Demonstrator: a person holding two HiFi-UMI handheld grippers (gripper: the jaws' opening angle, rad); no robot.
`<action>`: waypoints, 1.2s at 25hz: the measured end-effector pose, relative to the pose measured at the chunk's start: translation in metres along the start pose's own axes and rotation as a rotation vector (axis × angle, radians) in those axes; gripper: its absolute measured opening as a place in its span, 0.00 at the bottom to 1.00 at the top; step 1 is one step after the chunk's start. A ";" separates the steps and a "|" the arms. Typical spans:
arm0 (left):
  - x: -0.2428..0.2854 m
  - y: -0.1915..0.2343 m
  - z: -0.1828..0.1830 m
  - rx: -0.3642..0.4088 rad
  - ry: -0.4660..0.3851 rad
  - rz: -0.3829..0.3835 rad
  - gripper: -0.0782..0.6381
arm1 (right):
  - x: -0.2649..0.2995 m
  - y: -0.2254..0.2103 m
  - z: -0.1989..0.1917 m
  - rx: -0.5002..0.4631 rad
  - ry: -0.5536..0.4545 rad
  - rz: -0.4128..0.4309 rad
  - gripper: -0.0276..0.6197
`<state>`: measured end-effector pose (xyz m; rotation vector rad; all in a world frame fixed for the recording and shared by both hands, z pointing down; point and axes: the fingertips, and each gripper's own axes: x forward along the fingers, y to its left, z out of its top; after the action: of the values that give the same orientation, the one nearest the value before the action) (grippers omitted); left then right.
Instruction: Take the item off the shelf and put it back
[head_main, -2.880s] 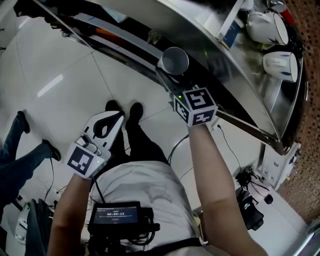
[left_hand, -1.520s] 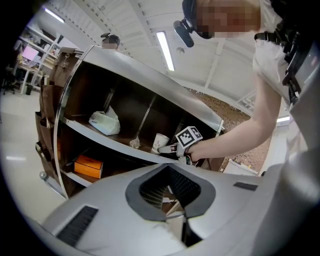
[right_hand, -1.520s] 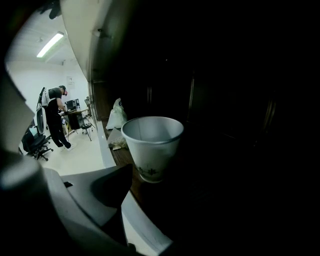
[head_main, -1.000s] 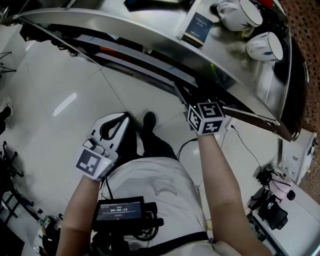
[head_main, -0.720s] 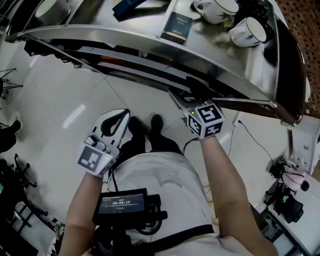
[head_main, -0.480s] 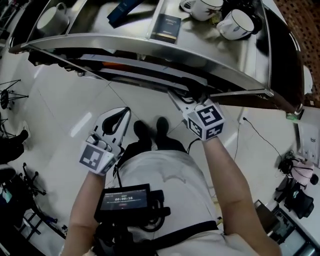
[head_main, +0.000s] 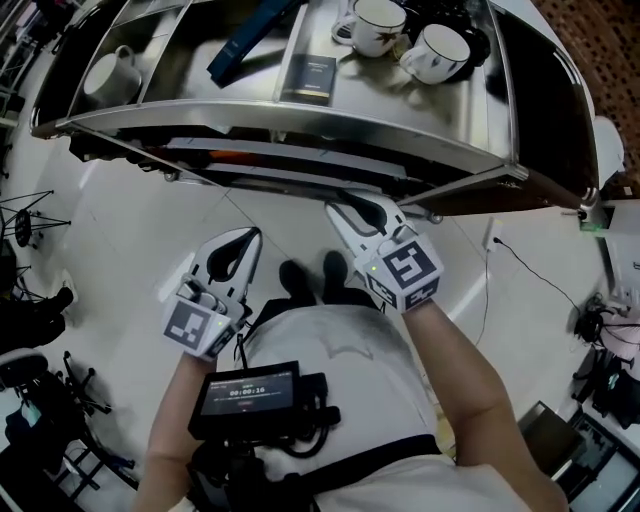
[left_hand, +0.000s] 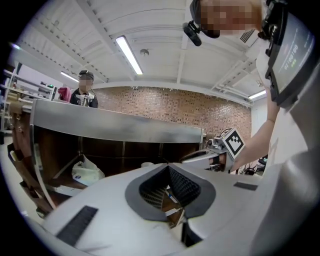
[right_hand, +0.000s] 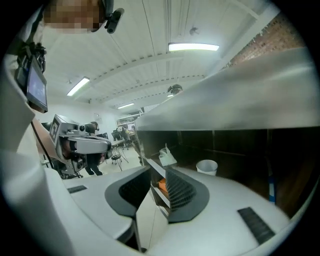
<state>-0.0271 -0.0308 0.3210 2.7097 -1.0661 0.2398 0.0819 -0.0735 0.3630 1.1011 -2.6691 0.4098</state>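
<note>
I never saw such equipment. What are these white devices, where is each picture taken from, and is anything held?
A person stands at a metal shelf unit with a hand tool in each hand: the left gripper and the right gripper. One picture comes from a camera on the person's head, looking down; the other two from cameras on the grippers, looking along their fingers. The top shelf carries two mugs, a dark box and a white jug. Nothing is held: the left fingers are together; the right fingers have just been closing and stand slightly apart.
</note>
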 end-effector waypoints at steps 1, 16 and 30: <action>-0.001 -0.001 0.003 0.000 0.006 -0.001 0.12 | 0.000 0.006 0.007 -0.001 -0.012 0.011 0.18; -0.003 -0.017 0.035 0.032 0.003 -0.076 0.12 | -0.025 0.073 0.091 -0.002 -0.158 0.208 0.05; -0.005 -0.016 0.051 0.069 -0.025 -0.075 0.12 | -0.030 0.078 0.097 -0.017 -0.141 0.213 0.05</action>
<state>-0.0161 -0.0294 0.2684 2.8148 -0.9776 0.2350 0.0377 -0.0336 0.2495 0.8743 -2.9211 0.3564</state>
